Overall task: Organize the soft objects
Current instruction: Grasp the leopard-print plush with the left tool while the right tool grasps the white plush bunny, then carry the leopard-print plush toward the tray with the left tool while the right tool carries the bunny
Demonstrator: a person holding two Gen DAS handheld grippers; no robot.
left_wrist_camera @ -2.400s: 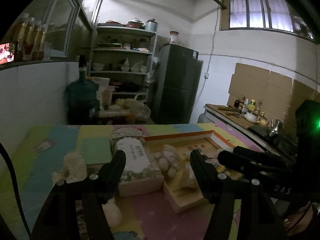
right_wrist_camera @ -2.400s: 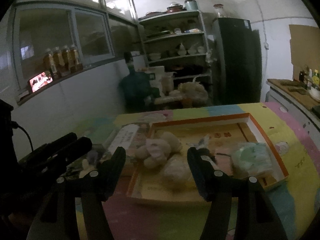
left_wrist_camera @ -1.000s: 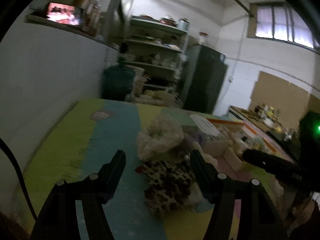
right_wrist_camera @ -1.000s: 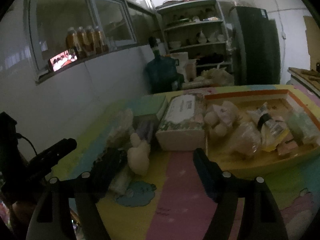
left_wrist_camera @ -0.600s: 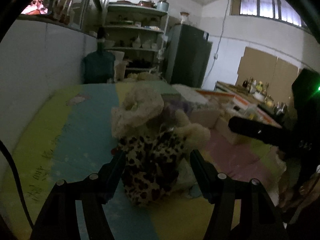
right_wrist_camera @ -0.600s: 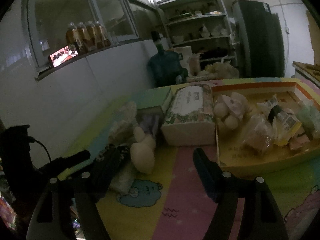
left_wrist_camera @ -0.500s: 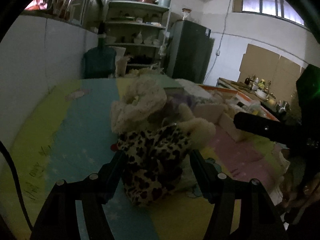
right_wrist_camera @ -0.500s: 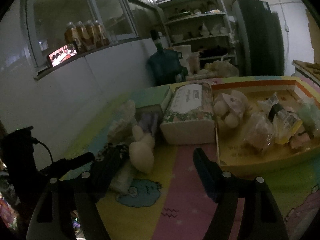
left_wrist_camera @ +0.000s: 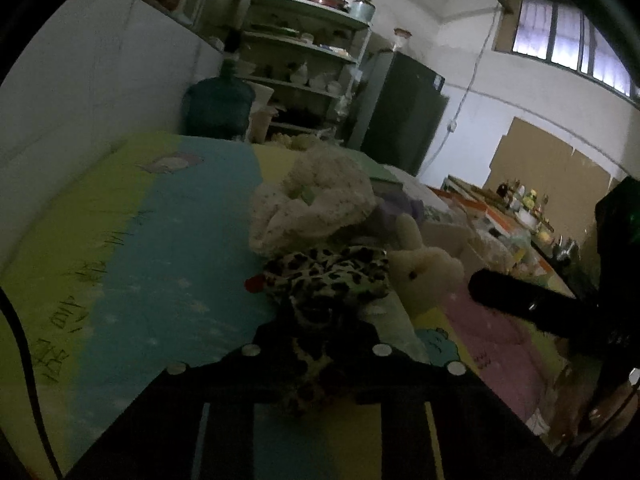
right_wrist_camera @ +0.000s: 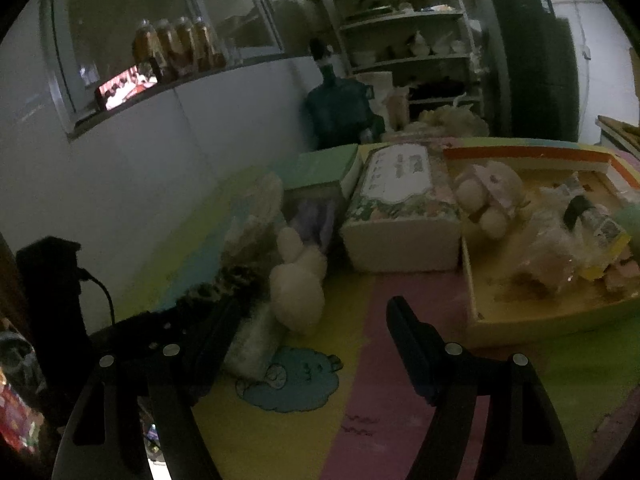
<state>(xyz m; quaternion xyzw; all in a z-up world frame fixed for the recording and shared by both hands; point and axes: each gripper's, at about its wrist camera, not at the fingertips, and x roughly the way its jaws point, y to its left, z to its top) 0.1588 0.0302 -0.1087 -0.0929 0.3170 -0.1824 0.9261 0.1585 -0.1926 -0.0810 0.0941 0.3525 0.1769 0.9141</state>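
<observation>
A leopard-print soft cloth (left_wrist_camera: 328,276) lies on the colourful mat (left_wrist_camera: 160,280). My left gripper (left_wrist_camera: 320,320) has its jaws closing, and its pads pinch the near end of that cloth. A white dotted fluffy piece (left_wrist_camera: 312,204) sits just behind the cloth, and a cream plush bunny (left_wrist_camera: 424,276) is to its right. In the right wrist view the bunny (right_wrist_camera: 296,292) stands just beyond my right gripper (right_wrist_camera: 316,320), which is open and holds nothing. The leopard cloth (right_wrist_camera: 232,276) is at the bunny's left, partly hidden by dark gripper parts.
A floral tissue box (right_wrist_camera: 400,200) and a green box (right_wrist_camera: 320,168) stand behind the bunny. An orange-rimmed tray (right_wrist_camera: 520,156) at the right holds a plush toy (right_wrist_camera: 488,192) and packets. A wall runs along the mat's left side; a water jug (right_wrist_camera: 340,108) and shelves stand behind.
The left jaws have gone from wide apart to pinched together on the leopard cloth, and that gripper has sunk closer to the mat. The right gripper has drifted lower, still open.
</observation>
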